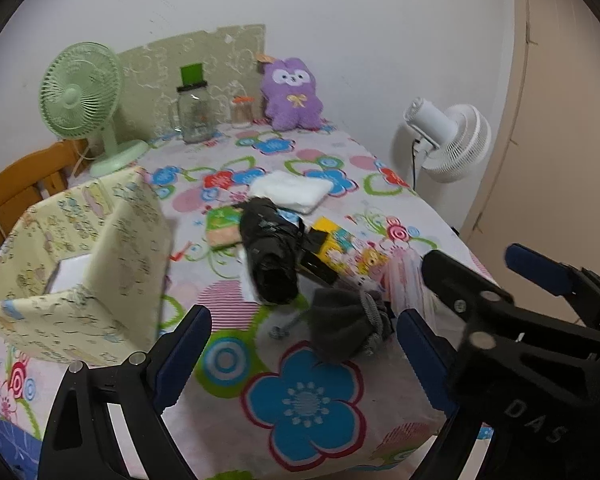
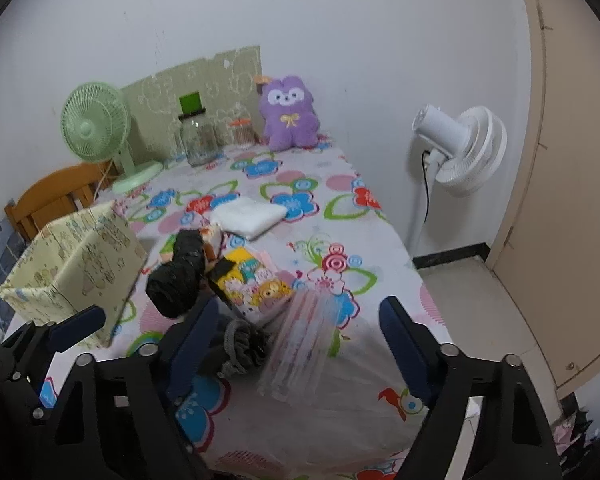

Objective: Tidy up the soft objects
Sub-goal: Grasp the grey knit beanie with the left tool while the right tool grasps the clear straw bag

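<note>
- My left gripper (image 1: 304, 344) hovers above the near part of the floral-print tablecloth (image 1: 300, 400), fingers spread wide and holding nothing.
- Just ahead of it, between the fingertips' lines, lies a crumpled dark grey knitted cloth with a cord (image 1: 346, 326), flat on the table.
- Beyond that cloth, further ahead, sits a black rolled fabric bundle (image 1: 270, 256) (it looks like a folded umbrella, though I cannot be sure), lying partly over a small green and orange packet (image 1: 220, 228).
- Right of the bundle lies a yellow cartoon-print pouch (image 1: 346, 252), and past both a folded white towel (image 1: 290, 190).
- Ahead and to the left of my left gripper stands an open pale yellow printed fabric storage box (image 1: 80, 264), something white showing inside.
- My right gripper (image 2: 300, 344) is also spread open and empty, hovering just beside the left one, whose blue-padded finger (image 2: 76, 322) shows at its left.
- Between the right gripper's fingers lies a clear plastic sleeve with pink stripes (image 2: 304, 344); the grey cloth (image 2: 240, 344) is just inside its left finger.
- Far ahead, against the wall, I see a purple plush owl toy (image 1: 292, 94), a glass jar with a green top (image 1: 196, 112) and a mint green desk fan (image 1: 84, 96).
- A white floor fan (image 2: 460, 148) stands off the table to the right.
</note>
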Demonstrator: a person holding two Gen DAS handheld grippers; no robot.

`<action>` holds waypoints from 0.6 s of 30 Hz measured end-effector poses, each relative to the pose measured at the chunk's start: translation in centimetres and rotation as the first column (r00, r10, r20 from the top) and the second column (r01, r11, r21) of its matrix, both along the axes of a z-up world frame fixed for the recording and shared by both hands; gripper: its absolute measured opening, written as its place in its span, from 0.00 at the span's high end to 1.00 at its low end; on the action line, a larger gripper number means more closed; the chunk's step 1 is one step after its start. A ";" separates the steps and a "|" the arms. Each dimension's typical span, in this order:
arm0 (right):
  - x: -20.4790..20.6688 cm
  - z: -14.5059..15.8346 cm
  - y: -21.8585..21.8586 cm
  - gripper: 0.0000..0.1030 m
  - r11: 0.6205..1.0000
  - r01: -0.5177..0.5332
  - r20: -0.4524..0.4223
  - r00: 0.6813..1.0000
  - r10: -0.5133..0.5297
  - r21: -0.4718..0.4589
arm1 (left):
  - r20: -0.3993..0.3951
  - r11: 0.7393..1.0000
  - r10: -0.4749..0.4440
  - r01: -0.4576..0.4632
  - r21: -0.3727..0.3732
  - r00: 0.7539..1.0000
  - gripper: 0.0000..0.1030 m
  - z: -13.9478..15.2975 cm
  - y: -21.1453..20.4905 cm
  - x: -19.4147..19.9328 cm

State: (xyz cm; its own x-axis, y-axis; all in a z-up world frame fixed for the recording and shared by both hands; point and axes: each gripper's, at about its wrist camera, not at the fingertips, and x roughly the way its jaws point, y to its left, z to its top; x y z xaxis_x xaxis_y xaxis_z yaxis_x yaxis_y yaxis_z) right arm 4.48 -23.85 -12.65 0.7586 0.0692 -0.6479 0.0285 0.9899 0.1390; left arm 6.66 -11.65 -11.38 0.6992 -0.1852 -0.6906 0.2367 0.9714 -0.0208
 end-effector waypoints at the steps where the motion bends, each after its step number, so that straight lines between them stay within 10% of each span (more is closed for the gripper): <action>1: 0.2 -0.3 0.0 0.22 1.000 -0.004 -0.011 1.000 0.004 0.001 | -0.004 1.000 -0.004 0.004 0.004 1.000 0.08 -0.2 -0.3 0.1; 18: 2.6 -4.0 -1.1 0.23 0.999 0.010 -0.119 0.993 -0.006 0.036 | -0.089 0.999 0.028 -0.026 0.019 0.996 0.11 -3.6 -2.1 2.9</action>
